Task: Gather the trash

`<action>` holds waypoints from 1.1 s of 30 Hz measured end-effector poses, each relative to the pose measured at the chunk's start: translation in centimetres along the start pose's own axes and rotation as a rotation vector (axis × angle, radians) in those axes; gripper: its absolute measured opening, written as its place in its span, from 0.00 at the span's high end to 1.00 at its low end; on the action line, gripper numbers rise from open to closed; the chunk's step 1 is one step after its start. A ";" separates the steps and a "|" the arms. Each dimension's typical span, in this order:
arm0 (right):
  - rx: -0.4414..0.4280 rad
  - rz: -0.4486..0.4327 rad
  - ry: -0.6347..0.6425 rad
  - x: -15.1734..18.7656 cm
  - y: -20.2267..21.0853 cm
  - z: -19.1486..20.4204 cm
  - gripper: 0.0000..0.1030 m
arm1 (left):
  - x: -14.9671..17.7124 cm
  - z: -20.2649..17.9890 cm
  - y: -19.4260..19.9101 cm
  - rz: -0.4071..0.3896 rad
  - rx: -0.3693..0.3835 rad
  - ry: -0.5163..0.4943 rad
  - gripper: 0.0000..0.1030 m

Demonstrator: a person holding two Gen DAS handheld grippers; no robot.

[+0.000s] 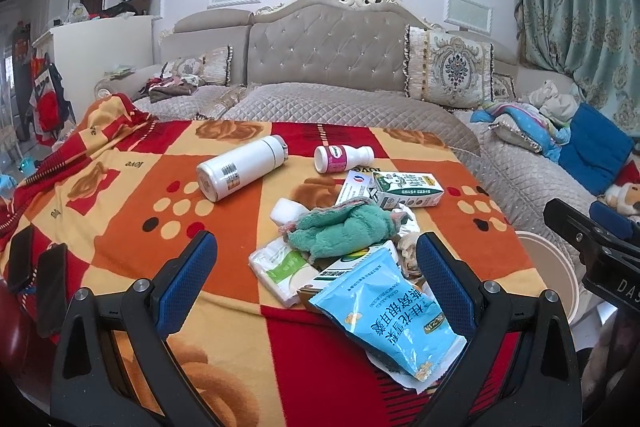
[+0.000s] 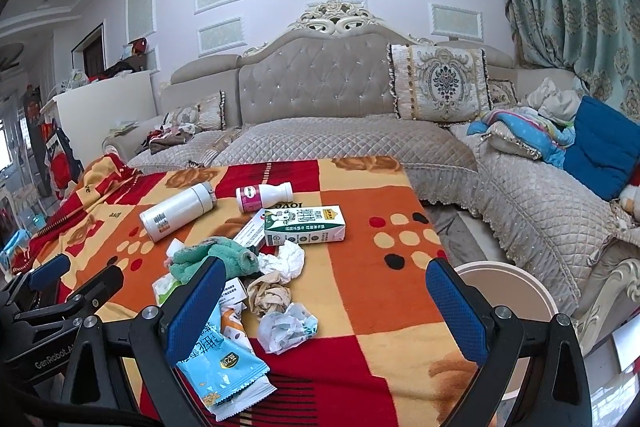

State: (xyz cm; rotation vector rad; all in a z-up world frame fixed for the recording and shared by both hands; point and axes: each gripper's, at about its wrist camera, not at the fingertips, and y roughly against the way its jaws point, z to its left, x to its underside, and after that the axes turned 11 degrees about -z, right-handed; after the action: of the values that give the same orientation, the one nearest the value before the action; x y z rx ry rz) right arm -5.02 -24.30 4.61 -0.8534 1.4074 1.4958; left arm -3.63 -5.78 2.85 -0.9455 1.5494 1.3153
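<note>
Trash lies on a table under a red and orange blanket (image 1: 132,195). A blue snack bag (image 1: 394,311) lies nearest, between the fingers of my left gripper (image 1: 316,267), which is open above the blanket. Beyond it lie a green cloth (image 1: 340,227), a tissue pack (image 1: 280,271), a milk carton (image 1: 408,189), a small pink-labelled bottle (image 1: 340,157) and a white flask (image 1: 240,167). My right gripper (image 2: 324,291) is open and empty above crumpled paper balls (image 2: 286,327) (image 2: 282,259) (image 2: 268,295). A beige bin (image 2: 508,291) stands at the table's right edge.
A quilted grey sofa (image 2: 340,139) with cushions wraps behind and to the right of the table. Clothes and a blue cushion (image 2: 604,155) lie on its right part. Two dark phones (image 1: 36,275) lie at the blanket's left edge. A white cabinet (image 1: 100,47) stands at the back left.
</note>
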 end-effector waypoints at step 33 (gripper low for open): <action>0.014 -0.009 -0.002 -0.5 0.3 -0.3 0.03 | -0.1 0.1 0.0 -0.007 0.004 0.011 0.03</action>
State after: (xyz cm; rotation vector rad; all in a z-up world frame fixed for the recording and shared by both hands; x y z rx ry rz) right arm -5.15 -24.66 5.15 -0.8482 1.4097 1.4781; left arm -3.60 -5.67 2.92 -0.9562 1.5549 1.3035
